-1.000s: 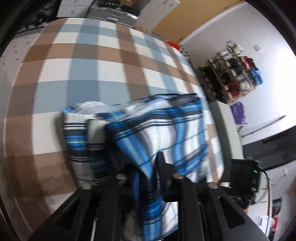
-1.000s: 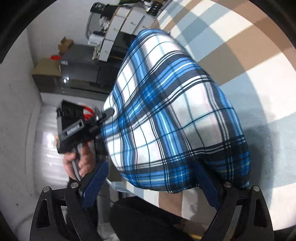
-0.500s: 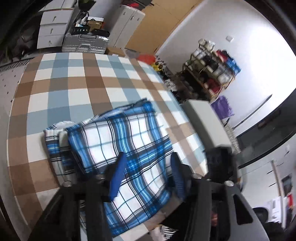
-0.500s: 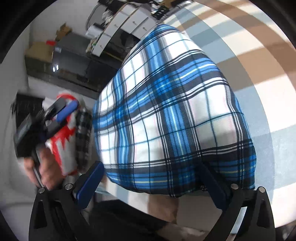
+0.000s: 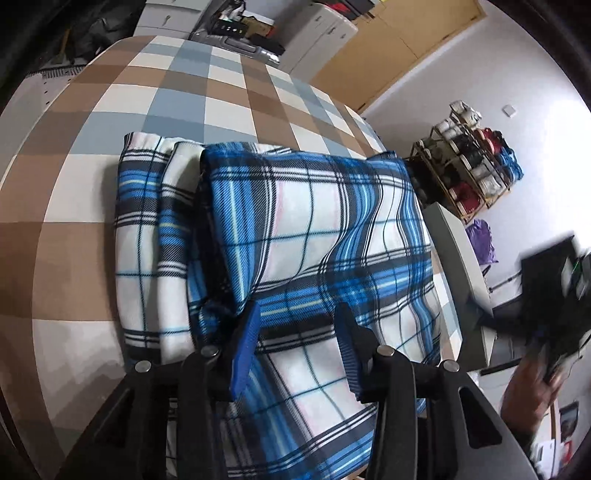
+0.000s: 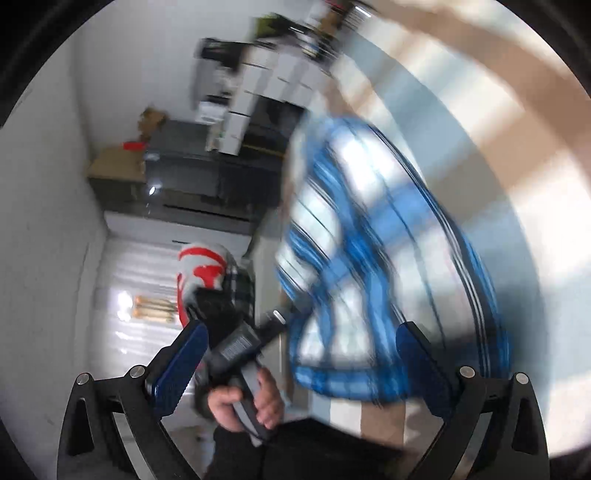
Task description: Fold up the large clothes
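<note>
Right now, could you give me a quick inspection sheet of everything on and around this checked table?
Surface: checked tablecloth in brown, blue and white.
Job's things: blue plaid garment folded in layers, lying on the cloth.
Clutter: nothing seen on the table.
Grippers: left gripper open over the garment's near edge; right gripper open, empty, its view blurred.
Cables: nothing seen.
Surroundings: shoe rack, white cabinets, dark cabinet.

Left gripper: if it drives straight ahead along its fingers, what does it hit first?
Most likely the folded blue plaid garment. The left gripper is open just above it, with fabric filling the gap ahead; depth is unclear, so it may skim over the top.
</note>
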`<state>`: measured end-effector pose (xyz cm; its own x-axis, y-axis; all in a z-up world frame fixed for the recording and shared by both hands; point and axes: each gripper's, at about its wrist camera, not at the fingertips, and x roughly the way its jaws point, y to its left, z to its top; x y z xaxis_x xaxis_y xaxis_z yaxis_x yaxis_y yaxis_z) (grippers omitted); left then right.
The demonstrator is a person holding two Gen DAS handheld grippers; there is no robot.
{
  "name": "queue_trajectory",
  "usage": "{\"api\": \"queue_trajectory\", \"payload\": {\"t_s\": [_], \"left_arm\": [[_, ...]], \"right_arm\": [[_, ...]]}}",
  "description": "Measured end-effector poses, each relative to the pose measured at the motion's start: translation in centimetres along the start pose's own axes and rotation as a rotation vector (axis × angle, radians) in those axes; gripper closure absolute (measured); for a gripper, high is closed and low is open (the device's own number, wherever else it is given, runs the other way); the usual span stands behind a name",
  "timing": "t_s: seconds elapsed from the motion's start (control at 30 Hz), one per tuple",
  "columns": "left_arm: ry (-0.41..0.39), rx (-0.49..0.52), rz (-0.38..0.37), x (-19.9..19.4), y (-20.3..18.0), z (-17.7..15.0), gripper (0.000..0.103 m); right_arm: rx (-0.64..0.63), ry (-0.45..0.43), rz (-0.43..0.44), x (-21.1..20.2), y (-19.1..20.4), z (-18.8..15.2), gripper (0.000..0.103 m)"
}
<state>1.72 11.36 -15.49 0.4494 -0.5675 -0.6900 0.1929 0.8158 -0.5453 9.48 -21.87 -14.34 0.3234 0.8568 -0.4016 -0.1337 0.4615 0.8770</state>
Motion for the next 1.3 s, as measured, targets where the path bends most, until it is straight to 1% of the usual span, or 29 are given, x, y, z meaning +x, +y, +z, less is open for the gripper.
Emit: {"api": "queue_trajectory", "payload": {"t_s": [0.03, 0.07, 0.1, 0.13, 0.2, 0.3, 0.4, 0.47, 0.5, 0.6, 0.67, 0.7, 0.77, 0.8, 0.83, 0.87, 0.97, 1.0, 1.07, 1.1, 1.13, 1.2, 1.3], "left_arm": [[0.001, -0.009, -0.013, -0.2, 0.3, 0.1, 0.067], [0.002, -0.019, -0.024, -0.1, 0.6, 0.1, 0.067], [0.004, -0.027, -0.033, -0.1, 0.9, 0.1, 0.067], [0.006, -0.029, -0.038, -0.2, 1.1, 0.2, 0.067], [0.007, -0.02, -0.039, 0.2, 0.6, 0.1, 0.067], [0.011, 0.01, -0.02, -0.2, 0.4, -0.2, 0.067], [0.009, 0.046, 0.007, -0.1, -0.3, -0.3, 0.067], [0.01, 0.075, 0.027, 0.0, -0.8, -0.4, 0.067], [0.012, 0.088, 0.032, -0.1, -0.9, -0.4, 0.067], [0.014, 0.093, 0.033, -0.4, -0.8, -0.5, 0.067], [0.013, 0.089, 0.038, -0.5, -0.8, -0.6, 0.067], [0.01, 0.087, 0.043, -0.7, -0.8, -0.7, 0.067], [0.007, 0.083, 0.05, -0.9, -0.7, -1.0, 0.067], [0.005, 0.076, 0.05, -1.1, -0.7, -1.0, 0.067], [0.002, 0.068, 0.048, -1.2, -0.6, -1.1, 0.067], [0.0, 0.061, 0.047, -1.2, -0.5, -1.2, 0.067], [-0.003, 0.044, 0.056, -1.2, -0.6, -1.0, 0.067], [-0.002, 0.042, 0.066, -1.2, -0.8, -0.9, 0.067], [-0.015, 0.031, 0.076, -1.7, -1.3, -0.4, 0.067], [-0.027, 0.035, 0.073, -2.1, -1.8, 0.0, 0.067], [-0.048, 0.048, 0.068, -2.6, -2.5, 0.5, 0.066], [-0.067, 0.081, 0.042, -3.1, -3.6, 1.4, 0.066], [-0.082, 0.111, 0.024, -3.1, -5.5, 3.2, 0.066]], "right_arm": [[-0.045, 0.003, -0.027, 0.5, 1.2, 0.8, 0.0], [-0.102, 0.014, -0.065, 1.3, 2.7, 2.2, 0.0], [-0.133, 0.026, -0.109, 2.8, 4.0, 4.0, 0.0], [-0.143, 0.045, -0.14, 4.2, 4.9, 4.9, 0.0], [-0.144, 0.121, -0.192, 7.2, 5.5, 7.1, 0.0], [-0.117, 0.222, -0.276, 12.0, 4.4, 9.6, 0.0], [-0.06, 0.305, -0.395, 15.9, 0.6, 10.3, 0.0], [-0.027, 0.321, -0.431, 17.8, -1.4, 10.1, 0.0], [-0.045, 0.309, -0.444, 18.0, -1.1, 10.1, 0.0], [-0.161, 0.348, -0.548, 19.1, 0.5, 9.1, 0.0], [-0.202, 0.344, -0.562, 18.5, 1.7, 8.6, 0.0], [-0.205, 0.331, -0.517, 17.3, 2.5, 8.2, 0.0], [-0.213, 0.346, -0.431, 15.9, 3.8, 7.4, 0.001], [-0.257, 0.37, -0.4, 14.8, 4.8, 6.2, 0.001], [-0.301, 0.388, -0.404, 14.2, 5.4, 5.4, 0.001], [-0.372, 0.417, -0.432, 13.5, 6.1, 3.9, 0.001], [-0.515, 0.49, -0.512, 12.6, 6.6, 0.2, 0.001], [-0.558, 0.51, -0.564, 12.7, 6.1, -1.1, 0.001], [-0.612, 0.58, -0.724, 14.2, 3.9, -3.3, 0.001], [-0.623, 0.595, -0.772, 14.7, 2.8, -4.1, 0.0], [-0.641, 0.599, -0.804, 15.3, 1.7, -5.1, 0.0], [-0.683, 0.543, -0.822, 15.7, 1.5, -6.1, 0.0], [-0.659, 0.464, -0.824, 15.3, 1.4, -6.3, 0.0]]}}
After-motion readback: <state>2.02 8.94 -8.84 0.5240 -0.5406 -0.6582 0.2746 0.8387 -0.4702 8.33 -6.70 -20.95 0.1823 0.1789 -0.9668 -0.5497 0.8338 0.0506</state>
